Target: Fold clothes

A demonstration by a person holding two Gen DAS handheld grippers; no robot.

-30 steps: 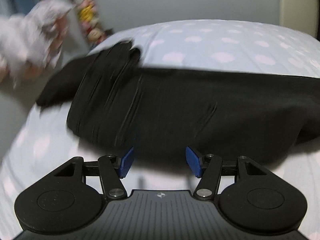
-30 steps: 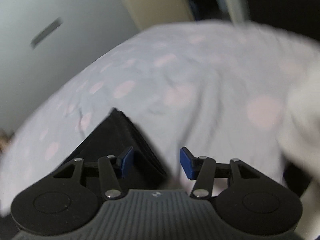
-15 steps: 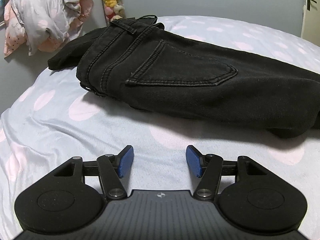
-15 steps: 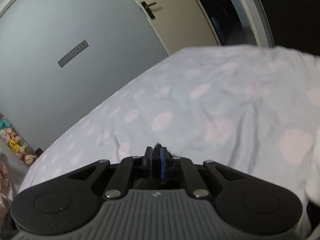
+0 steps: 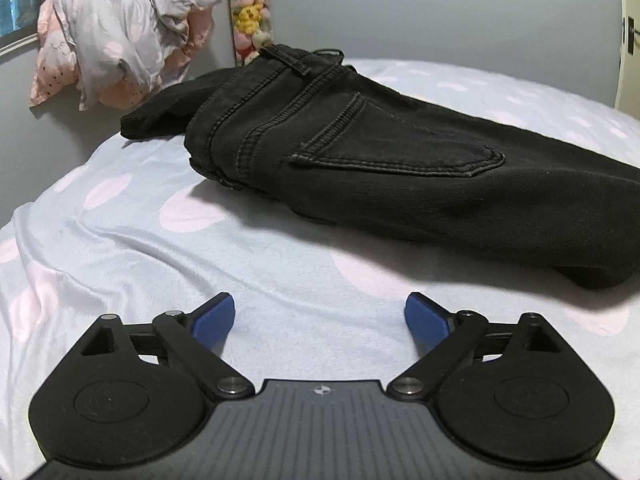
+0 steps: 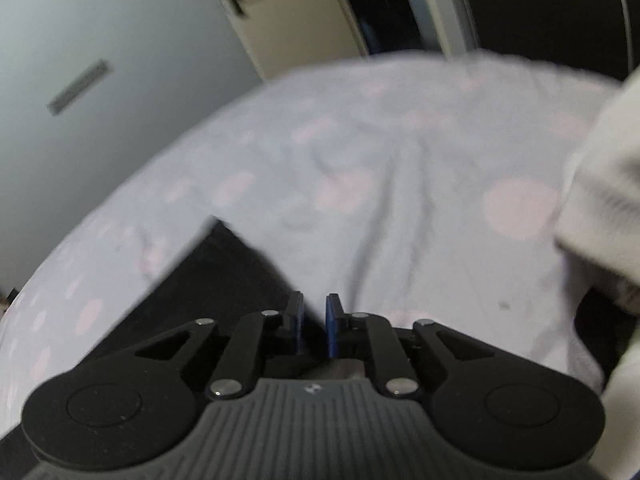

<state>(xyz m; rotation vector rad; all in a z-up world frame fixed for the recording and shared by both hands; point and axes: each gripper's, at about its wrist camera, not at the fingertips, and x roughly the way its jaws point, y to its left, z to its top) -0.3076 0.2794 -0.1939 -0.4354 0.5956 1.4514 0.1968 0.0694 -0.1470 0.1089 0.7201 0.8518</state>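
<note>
The left gripper point(image 5: 320, 318) has just been opening and its jaws stand wide with only the dotted bedsheet point(image 5: 120, 248) between them. The black jeans point(image 5: 380, 168) lie folded above the jaws, well apart, stretching from centre to right of frame. The right gripper point(image 6: 313, 322) has just been opening to a narrow gap; the blur hides whether the jeans' dark hem point(image 6: 224, 276), at lower left, reaches between its jaws.
</note>
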